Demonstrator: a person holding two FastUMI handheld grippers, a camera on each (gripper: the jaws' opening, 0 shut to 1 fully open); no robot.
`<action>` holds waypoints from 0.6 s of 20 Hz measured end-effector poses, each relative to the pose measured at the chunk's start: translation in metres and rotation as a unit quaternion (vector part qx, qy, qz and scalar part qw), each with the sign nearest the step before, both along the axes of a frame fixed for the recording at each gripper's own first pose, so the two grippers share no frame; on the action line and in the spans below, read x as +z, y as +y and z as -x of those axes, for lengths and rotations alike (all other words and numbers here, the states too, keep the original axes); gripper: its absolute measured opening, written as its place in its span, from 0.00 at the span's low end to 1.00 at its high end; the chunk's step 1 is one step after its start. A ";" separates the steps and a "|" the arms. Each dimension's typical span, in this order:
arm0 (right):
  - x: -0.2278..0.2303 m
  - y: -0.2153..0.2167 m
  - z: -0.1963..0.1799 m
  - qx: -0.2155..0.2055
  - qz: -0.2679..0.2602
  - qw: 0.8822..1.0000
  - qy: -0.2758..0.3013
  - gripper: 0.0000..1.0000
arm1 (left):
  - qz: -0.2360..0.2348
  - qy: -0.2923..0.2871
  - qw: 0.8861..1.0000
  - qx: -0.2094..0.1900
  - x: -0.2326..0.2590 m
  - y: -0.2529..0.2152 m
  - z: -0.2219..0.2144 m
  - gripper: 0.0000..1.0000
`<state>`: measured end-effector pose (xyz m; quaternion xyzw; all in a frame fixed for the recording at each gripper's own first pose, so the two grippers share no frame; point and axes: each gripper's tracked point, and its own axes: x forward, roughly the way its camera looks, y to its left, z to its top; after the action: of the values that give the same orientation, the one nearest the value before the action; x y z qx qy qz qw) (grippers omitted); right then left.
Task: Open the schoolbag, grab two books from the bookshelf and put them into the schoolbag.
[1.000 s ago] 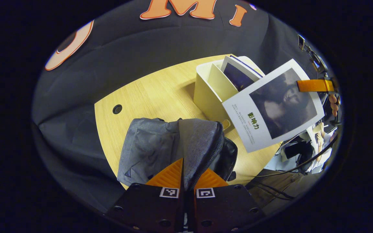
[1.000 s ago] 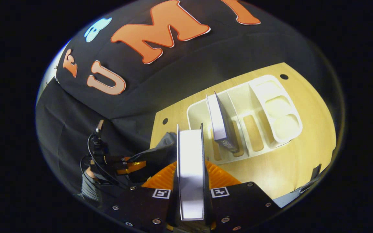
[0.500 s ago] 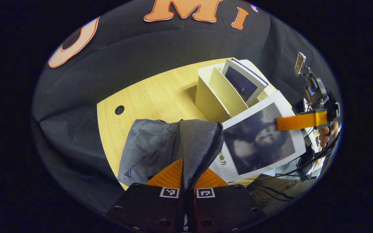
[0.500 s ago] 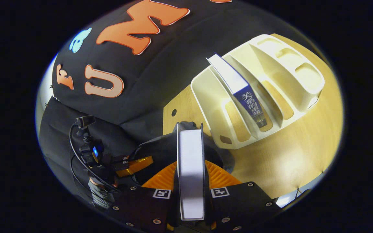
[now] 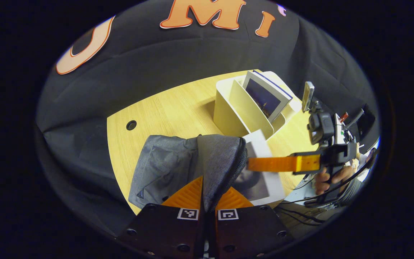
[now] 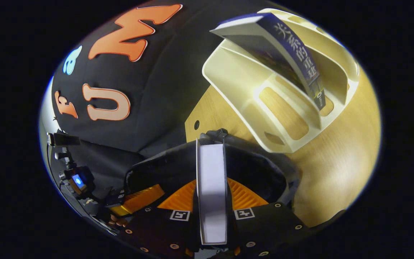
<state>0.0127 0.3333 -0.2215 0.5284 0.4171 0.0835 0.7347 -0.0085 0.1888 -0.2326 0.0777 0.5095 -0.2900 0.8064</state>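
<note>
On the wooden tabletop (image 5: 171, 108), the left gripper (image 5: 207, 196) pinches the grey schoolbag (image 5: 178, 162) rim. The right gripper (image 6: 210, 190), clamped on a book (image 6: 211, 187), lowers it into the bag; the bookshelf (image 6: 264, 108) stands just beyond.

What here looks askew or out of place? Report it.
Only one thing stands out: the dark-covered book in the cream bookshelf leans against a divider instead of standing upright. The white book is clamped in the right gripper and entering the schoolbag, whose flap the left gripper pinches open, as intended.
</note>
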 end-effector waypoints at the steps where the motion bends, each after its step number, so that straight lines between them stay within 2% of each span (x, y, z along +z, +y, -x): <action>1: -0.005 0.008 -0.003 -0.007 -0.005 1.000 0.001 0.30 | 0.002 -0.002 1.000 -0.001 0.001 -0.002 0.002 0.05; 7: -0.026 0.020 -0.021 -0.057 0.001 0.998 -0.015 0.30 | 0.009 -0.007 1.000 0.010 0.000 -0.002 0.013 0.05; 10: -0.032 0.026 -0.033 -0.093 -0.022 0.995 -0.010 0.31 | 0.012 -0.008 1.000 0.016 -0.002 -0.005 0.020 0.05; 12: -0.038 0.035 -0.031 -0.078 -0.029 0.997 -0.002 0.31 | 0.011 -0.009 1.000 0.028 -0.003 -0.005 0.019 0.05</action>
<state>0.0433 0.3688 -0.2598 0.5803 0.3705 0.0394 0.7242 -0.0270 0.1840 -0.2353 0.0576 0.5008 -0.2718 0.8198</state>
